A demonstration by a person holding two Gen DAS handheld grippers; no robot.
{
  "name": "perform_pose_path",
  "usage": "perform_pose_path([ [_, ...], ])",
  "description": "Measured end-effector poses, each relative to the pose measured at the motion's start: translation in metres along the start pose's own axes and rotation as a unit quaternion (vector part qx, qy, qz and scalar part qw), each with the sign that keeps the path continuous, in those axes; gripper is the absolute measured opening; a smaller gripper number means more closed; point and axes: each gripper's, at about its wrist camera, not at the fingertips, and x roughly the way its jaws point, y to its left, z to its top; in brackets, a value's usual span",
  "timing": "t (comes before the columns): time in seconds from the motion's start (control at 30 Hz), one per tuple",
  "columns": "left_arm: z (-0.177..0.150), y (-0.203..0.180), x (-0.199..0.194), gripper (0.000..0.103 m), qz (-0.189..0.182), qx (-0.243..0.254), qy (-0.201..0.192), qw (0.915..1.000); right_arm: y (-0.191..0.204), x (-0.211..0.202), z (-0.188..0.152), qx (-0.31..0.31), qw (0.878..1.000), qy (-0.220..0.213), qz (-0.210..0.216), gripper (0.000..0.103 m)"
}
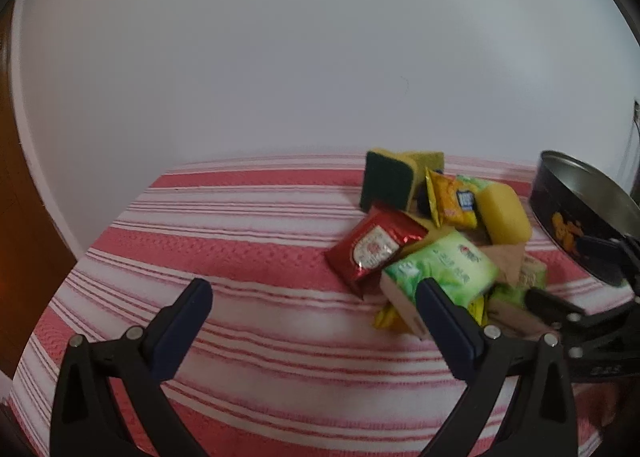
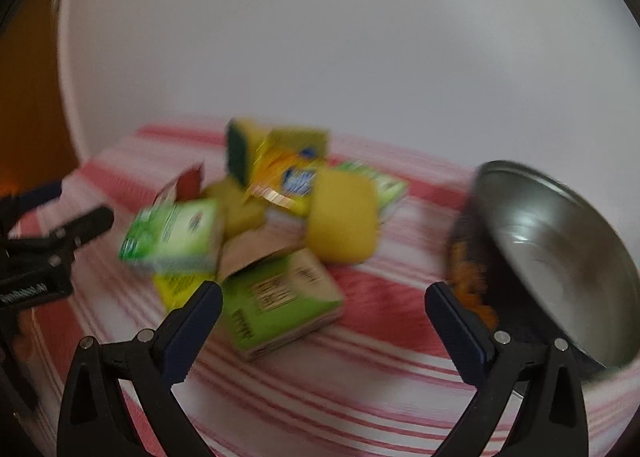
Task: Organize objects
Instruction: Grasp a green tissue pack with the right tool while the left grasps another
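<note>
A pile of small items lies on the red and white striped cloth: a red packet, a green tissue pack, yellow sponges, a green scouring sponge and an orange snack packet. A dark round tin stands tilted at the right; it also shows in the right wrist view. My left gripper is open and empty, its right finger just before the tissue pack. My right gripper is open and empty, between the pile and the tin.
A plain white wall rises behind the table. A brown wooden surface lies at the far left. The right gripper's body shows at the right of the left wrist view.
</note>
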Motion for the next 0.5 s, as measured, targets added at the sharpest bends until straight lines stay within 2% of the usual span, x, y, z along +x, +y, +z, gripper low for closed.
perform_pose_path([
  [0.07, 0.001, -0.003, 0.002, 0.103, -0.016, 0.000, 0.008, 0.9998, 0.004, 0.010, 0.001, -0.012, 1.000, 0.019, 0.010, 0.102],
  [0.2, 0.008, -0.011, 0.007, 0.103, -0.042, -0.004, 0.020, 0.9989, 0.011, 0.028, 0.004, -0.032, 0.998, 0.053, 0.004, 0.102],
  [0.27, 0.011, -0.014, 0.011, 0.103, -0.050, -0.014, 0.028, 0.9982, 0.012, 0.033, 0.004, -0.032, 0.997, 0.066, 0.016, 0.092],
  [0.3, 0.013, -0.016, 0.013, 0.103, -0.056, -0.021, 0.032, 0.9977, 0.012, 0.033, 0.002, -0.031, 0.997, 0.071, 0.024, 0.074],
  [0.4, 0.018, -0.027, 0.018, 0.103, -0.066, -0.032, 0.042, 0.9964, 0.006, 0.025, -0.002, -0.025, 0.997, 0.064, 0.020, 0.074],
  [0.5, 0.022, -0.037, 0.024, 0.103, -0.063, -0.038, 0.047, 0.9962, -0.004, 0.005, -0.006, -0.016, 0.999, 0.032, -0.005, 0.074],
])
